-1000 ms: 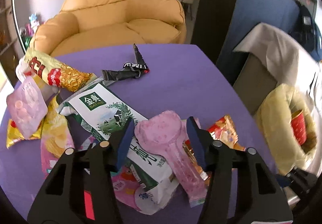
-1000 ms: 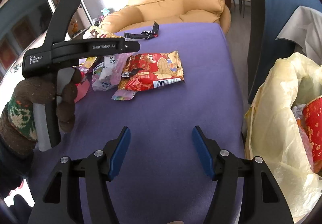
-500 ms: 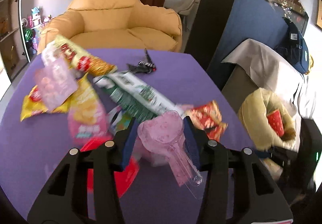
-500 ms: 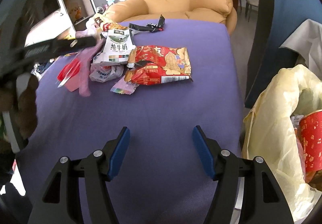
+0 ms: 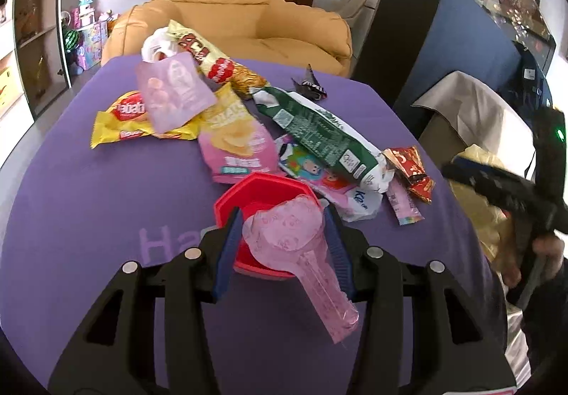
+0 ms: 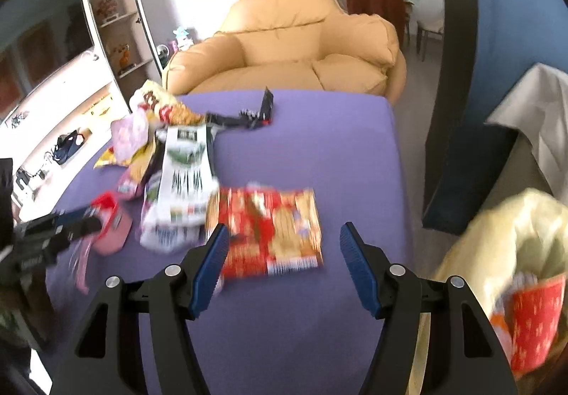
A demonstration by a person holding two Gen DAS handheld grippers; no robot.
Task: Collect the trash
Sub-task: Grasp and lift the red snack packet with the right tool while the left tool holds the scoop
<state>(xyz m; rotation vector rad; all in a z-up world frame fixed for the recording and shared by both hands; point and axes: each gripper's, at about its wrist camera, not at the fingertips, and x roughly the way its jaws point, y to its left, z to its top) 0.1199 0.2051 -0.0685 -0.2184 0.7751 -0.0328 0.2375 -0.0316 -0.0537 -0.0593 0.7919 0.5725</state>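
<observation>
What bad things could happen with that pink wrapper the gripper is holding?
The left hand-held gripper pinches only the wide top of the pink wrapper; its long tail hangs free and could catch on the red lid. The yellow trash bag sits off the table's right edge, so a loose grip might drop it on the way.

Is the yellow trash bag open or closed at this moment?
Open. The yellow trash bag gapes at its mouth, and a red paper cup shows inside it.
</observation>
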